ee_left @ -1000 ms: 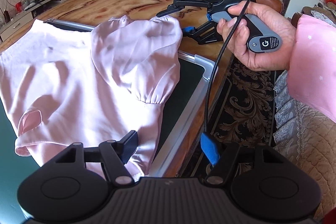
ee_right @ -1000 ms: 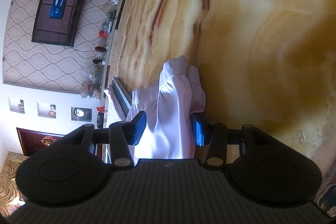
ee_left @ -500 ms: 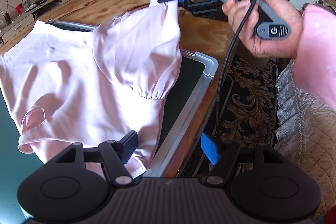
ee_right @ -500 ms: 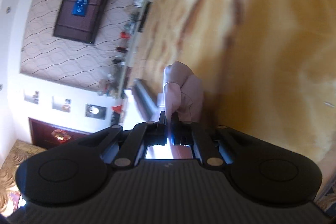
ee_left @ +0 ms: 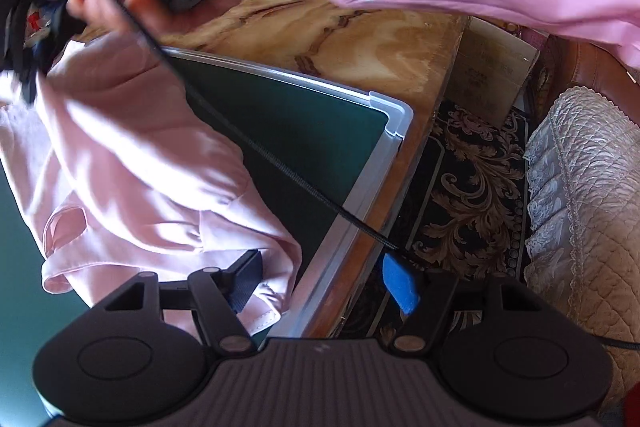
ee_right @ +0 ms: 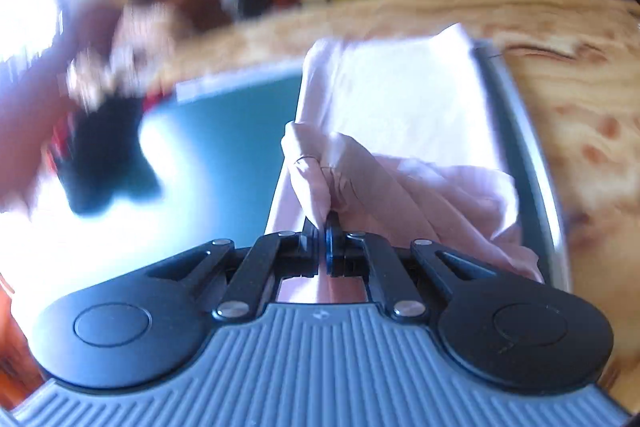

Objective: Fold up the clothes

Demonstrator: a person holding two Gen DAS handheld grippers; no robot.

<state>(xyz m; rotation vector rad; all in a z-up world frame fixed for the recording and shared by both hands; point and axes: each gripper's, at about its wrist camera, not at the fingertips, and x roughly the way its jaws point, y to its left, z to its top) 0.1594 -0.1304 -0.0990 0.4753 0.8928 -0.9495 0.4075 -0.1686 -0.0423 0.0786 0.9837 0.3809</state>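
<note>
Pink blouse mid-fold, sleeve pinched

The pale pink satin blouse [ee_left: 132, 155] lies on a dark green silver-framed board [ee_left: 320, 131] on the marbled wooden table [ee_left: 360, 47]. The right tool [ee_right: 326, 227] is pressed together, pinching a bunch of its fabric; the left tool [ee_left: 320, 281] is spread wide over the hem, gripping nothing.

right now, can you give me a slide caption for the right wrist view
Right gripper shut on a bunched fold of the pink shirt, lifted over the green mat.

One pink garment [ee_left: 132, 163], two tongs [ee_left: 324, 281], seemingly.
</note>
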